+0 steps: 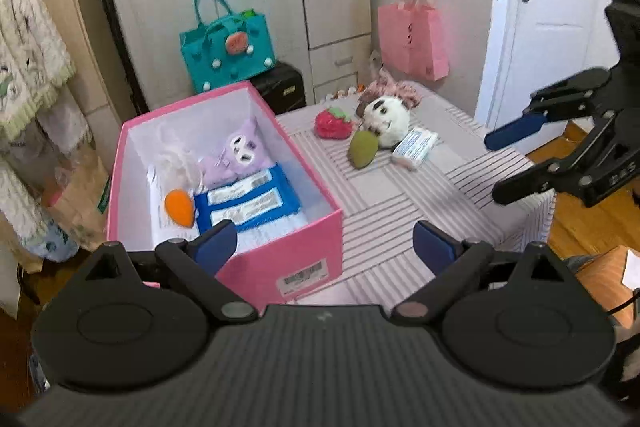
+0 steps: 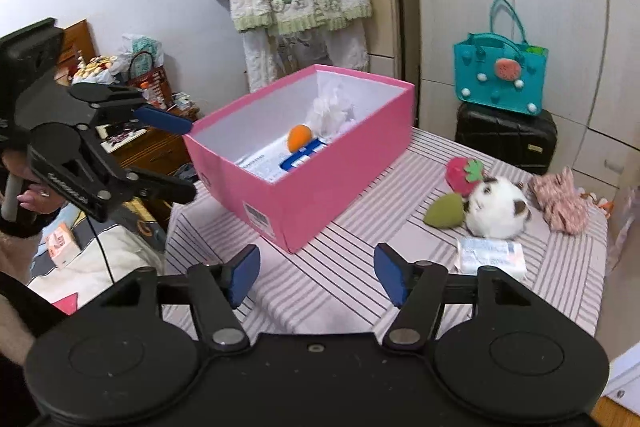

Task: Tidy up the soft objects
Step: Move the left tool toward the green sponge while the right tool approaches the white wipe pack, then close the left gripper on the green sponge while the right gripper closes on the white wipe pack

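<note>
On the striped tablecloth (image 2: 360, 227), to the right of the pink box (image 1: 280, 259), the soft things not yet put away are gathered close together: a strawberry plush (image 2: 464, 171), a green egg-shaped sponge (image 2: 442, 211), a white plush ball with dark patches (image 2: 496, 213), a wrapped tissue pack (image 2: 490, 254) and a crumpled pinkish cloth (image 2: 560, 203). Inside the box, a purple plush (image 1: 236, 157), an orange egg-shaped sponge (image 1: 180, 207), blue-and-white tissue packs (image 1: 248, 201) and something white and fluffy are already laid. All of the loose things are judged light and yielding, so little force should be needed; the plush ball is probably best pinched across its middle, where the pile will compress and give the pads purchase, while the tissue pack's film looks slippery and is better taken across its short sides. The green sponge lies touching the ball and the strawberry, so neighbours may be dragged along if it is taken carelessly. The left gripper (image 1: 324, 247) is held low at the near end of the box, over its near corner, with its blue-padded fingers spread wide and nothing between them. The right gripper (image 2: 316, 277) is poised above the near edge of the table, aimed toward the box and the loose pile, its fingers likewise parted wide and empty.
</note>
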{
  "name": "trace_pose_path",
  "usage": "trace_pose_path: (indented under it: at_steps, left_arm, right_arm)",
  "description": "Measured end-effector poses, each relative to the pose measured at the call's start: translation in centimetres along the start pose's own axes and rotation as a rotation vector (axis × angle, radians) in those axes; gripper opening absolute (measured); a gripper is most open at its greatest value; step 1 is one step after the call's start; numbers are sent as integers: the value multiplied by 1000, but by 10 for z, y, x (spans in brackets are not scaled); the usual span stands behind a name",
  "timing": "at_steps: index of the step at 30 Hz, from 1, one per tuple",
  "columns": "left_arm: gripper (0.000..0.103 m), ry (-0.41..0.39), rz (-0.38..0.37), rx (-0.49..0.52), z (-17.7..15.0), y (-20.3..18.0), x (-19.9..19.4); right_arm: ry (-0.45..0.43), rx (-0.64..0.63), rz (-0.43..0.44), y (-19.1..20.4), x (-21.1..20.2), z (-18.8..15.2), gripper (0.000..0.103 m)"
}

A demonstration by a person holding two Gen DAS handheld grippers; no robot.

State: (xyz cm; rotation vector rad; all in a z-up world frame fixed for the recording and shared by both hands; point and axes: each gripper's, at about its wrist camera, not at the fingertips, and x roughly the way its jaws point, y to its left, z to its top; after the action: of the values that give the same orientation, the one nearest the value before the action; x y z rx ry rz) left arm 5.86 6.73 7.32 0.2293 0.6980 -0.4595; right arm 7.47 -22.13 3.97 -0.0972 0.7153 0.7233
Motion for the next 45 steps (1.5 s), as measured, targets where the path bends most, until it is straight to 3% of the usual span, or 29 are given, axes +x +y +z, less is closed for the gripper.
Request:
trace_pose_path:
  at_steps: [3,10,15,22,25,29,32,34,45]
  left_arm:
    - [95,-34,4,23,0,-11,-1]
    - [95,-69,-89,8,21,-27,18]
    - [93,-69,-155,23,35,-45,50]
    - [92,-77,-108,26,48,-63,94]
    - [89,-67,-83,40,52,-73,117]
    - [85,-47,-64,57,54,-84,143]
    - [82,-56,-6,73,55,-90,160]
    - [80,-47,-9,76,57,-92,172]
    - [69,7,-1,-26,64,-80,232]
  right_arm:
    - [-12,13,-36,-8,0,-11,70]
    - [-75,4,-174,-33,-3,-31,74]
    - [-76,47,-184,-64,2,-39,74]
    - [-102,29,-229,-95,21,-53,75]
    - [-119,-7,-246,-102,34,-59,94]
    - [-126,-70,-279,-108,55,-65,94]
    - [-105,-58,-264,-115,70,-63,94]
    - [-95,-58,-251,-121,78,-60,94]
    - [-19,-18,-225,-151,124,-50,98]
